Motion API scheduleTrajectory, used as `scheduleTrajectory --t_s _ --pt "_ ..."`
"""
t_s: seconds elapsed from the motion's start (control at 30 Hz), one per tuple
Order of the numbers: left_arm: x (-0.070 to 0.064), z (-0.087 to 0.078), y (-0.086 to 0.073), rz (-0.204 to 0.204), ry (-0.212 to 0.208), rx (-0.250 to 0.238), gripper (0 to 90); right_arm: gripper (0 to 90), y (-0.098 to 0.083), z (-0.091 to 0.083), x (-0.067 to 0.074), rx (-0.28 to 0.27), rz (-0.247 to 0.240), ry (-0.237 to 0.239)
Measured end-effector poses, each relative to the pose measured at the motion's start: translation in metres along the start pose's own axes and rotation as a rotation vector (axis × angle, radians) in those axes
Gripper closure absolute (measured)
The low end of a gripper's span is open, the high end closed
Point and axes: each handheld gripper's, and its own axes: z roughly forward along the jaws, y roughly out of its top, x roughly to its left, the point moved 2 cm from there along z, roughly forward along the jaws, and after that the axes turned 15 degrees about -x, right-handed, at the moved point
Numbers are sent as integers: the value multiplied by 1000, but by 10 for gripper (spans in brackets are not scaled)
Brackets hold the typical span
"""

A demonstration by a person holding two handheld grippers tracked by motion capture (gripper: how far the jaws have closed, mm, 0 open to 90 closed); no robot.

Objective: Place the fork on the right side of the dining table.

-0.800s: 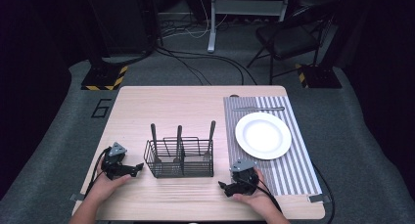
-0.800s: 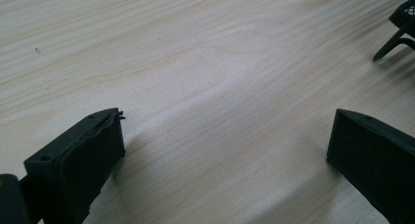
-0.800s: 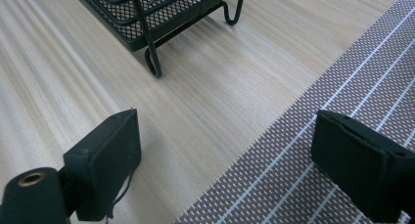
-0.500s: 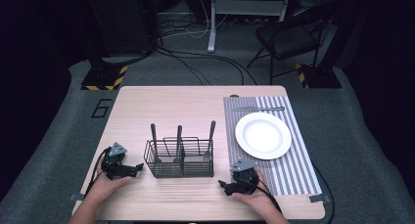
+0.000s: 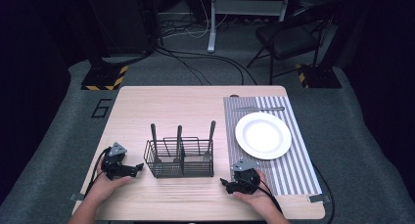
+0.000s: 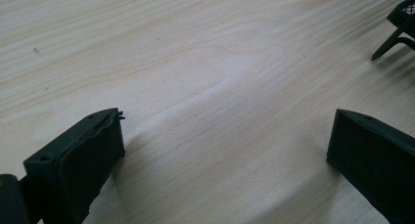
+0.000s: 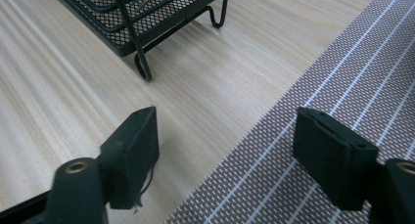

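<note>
A black wire caddy point(image 5: 180, 158) stands near the table's front middle, with three cutlery handles sticking up from it. My left gripper point(image 5: 138, 167) rests on the wood just left of the caddy, held by a hand; its jaws are open with bare table between them point(image 6: 225, 150). My right gripper point(image 5: 223, 183) rests at the front edge by the striped placemat point(image 5: 274, 175), open and holding nothing point(image 7: 227, 150). The caddy's mesh corner point(image 7: 142, 23) lies ahead of the right jaws. A white plate point(image 5: 263, 135) sits on the placemat, with a utensil point(image 5: 258, 108) lying beyond it.
Cables trail from both grippers off the table's front edge. A foot of the caddy point(image 6: 391, 40) shows at the far right of the left gripper view. Behind the table are floor cables, a folding chair point(image 5: 288, 35) and a hazard-striped base point(image 5: 100, 79).
</note>
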Motion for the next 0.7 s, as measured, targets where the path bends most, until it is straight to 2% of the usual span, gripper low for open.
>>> scheduleTrajectory --t_s 0.4,0.6,0.7 --pt "0 0 0 0 1 -1 2 353 3 -5 0 16 35 -5" --pt "0 0 0 1 -1 4 2 405 11 -12 3 -3 40 0" --pt "0 0 0 2 2 2 1 433 16 -16 3 -7 64 10"
